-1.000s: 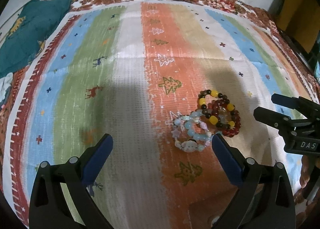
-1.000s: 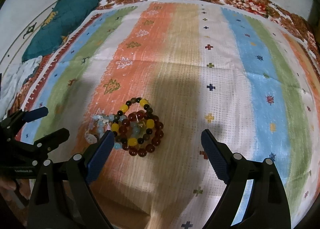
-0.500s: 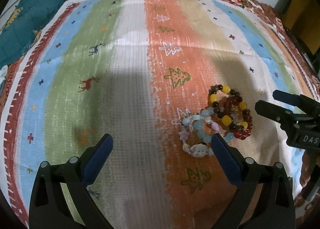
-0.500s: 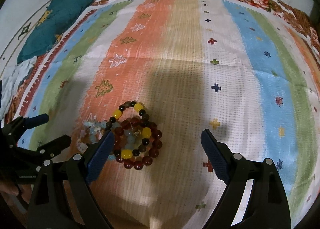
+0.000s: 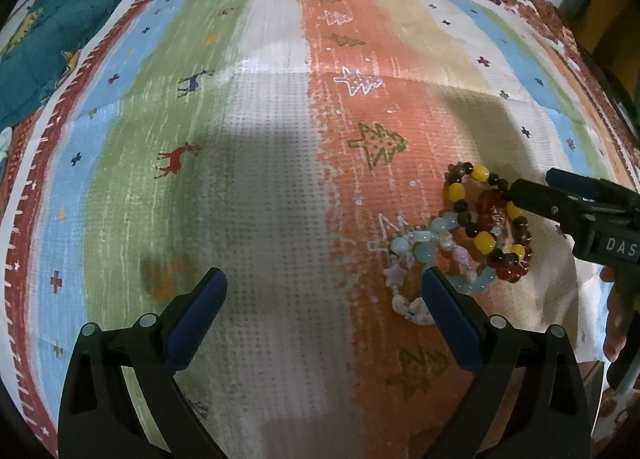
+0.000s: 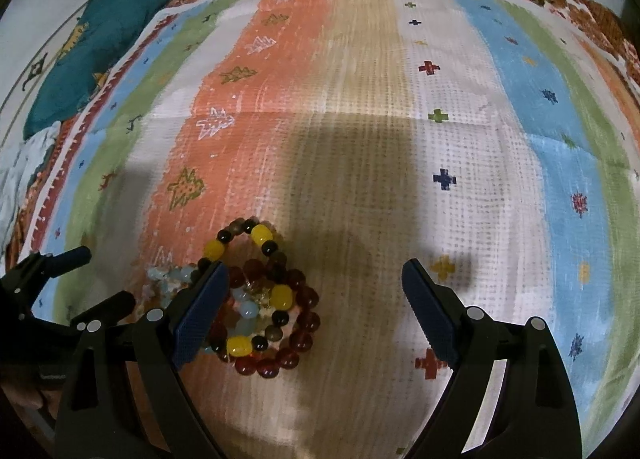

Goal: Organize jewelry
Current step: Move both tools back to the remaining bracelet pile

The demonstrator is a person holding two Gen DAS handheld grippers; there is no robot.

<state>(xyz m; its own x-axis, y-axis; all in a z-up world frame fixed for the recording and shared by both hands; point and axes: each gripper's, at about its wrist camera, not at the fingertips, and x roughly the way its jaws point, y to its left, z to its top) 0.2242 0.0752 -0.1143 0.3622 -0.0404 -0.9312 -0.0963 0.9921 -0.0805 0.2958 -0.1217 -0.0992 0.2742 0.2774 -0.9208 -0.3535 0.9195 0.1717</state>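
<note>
On the striped cloth (image 5: 280,179), on its orange band, lies a small heap of bead bracelets, all overlapping. I count three: a bracelet with yellow and dark beads (image 6: 256,283), a dark red bracelet (image 6: 300,331), and a pale blue bracelet (image 5: 436,255) with a star bead. There may be a fourth thin strand under them; I cannot tell.

The left tool (image 5: 324,311) is wide open and holds nothing; its right finger stands in front of the pale blue bracelet. The right tool (image 6: 316,299) is also wide open and empty, with its left finger over the heap.

The risk, I think, is that a tool closes on two bracelets together, because they are tangled, and drags the whole heap. The round beads could also slip from the pads.
</note>
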